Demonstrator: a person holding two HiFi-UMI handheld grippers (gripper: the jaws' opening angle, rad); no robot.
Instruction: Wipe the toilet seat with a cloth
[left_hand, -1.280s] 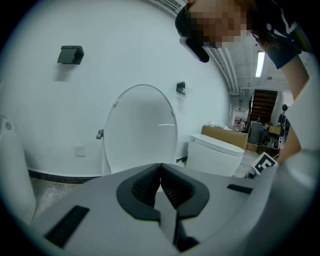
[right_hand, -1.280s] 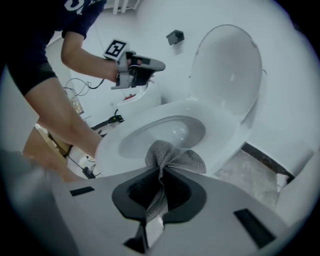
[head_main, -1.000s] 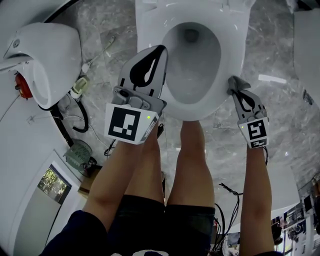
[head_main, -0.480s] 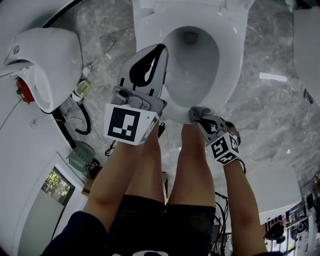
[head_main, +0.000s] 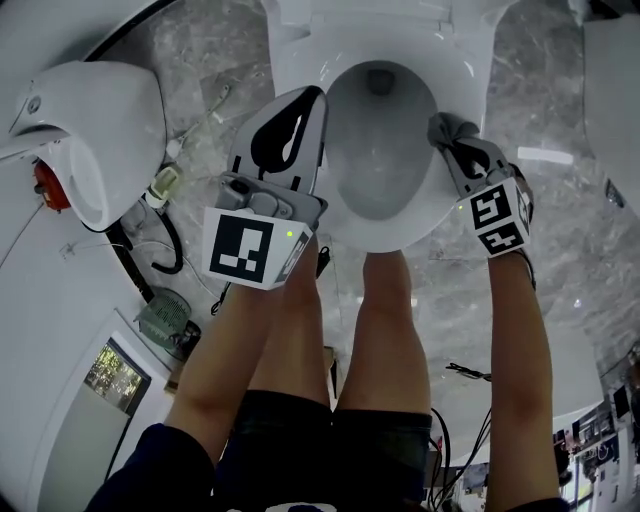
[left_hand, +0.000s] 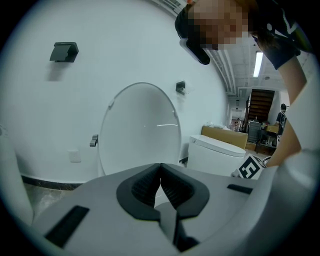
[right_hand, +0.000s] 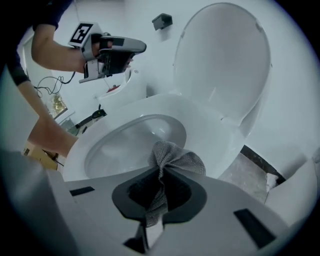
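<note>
The white toilet seat (head_main: 460, 110) rings the bowl at the top middle of the head view, its lid (right_hand: 225, 65) raised against the wall. My right gripper (head_main: 448, 135) is shut on a grey cloth (right_hand: 175, 157), which rests on the seat's right side (right_hand: 200, 125). My left gripper (head_main: 300, 100) hangs over the seat's left side, jaws shut with nothing between them. In the left gripper view the jaws (left_hand: 160, 167) meet in front of the raised lid (left_hand: 140, 130).
A second white fixture (head_main: 90, 130) stands at the left, with cables (head_main: 160, 240) and a small green device (head_main: 160, 310) on the marble floor (head_main: 560, 200) beside it. The person's bare legs (head_main: 380, 340) stand right in front of the bowl. Another toilet (left_hand: 220, 152) is beyond.
My right gripper, with the cloth, swept from the seat's right edge to its front, then back up along the right side. The left gripper barely shifted.
</note>
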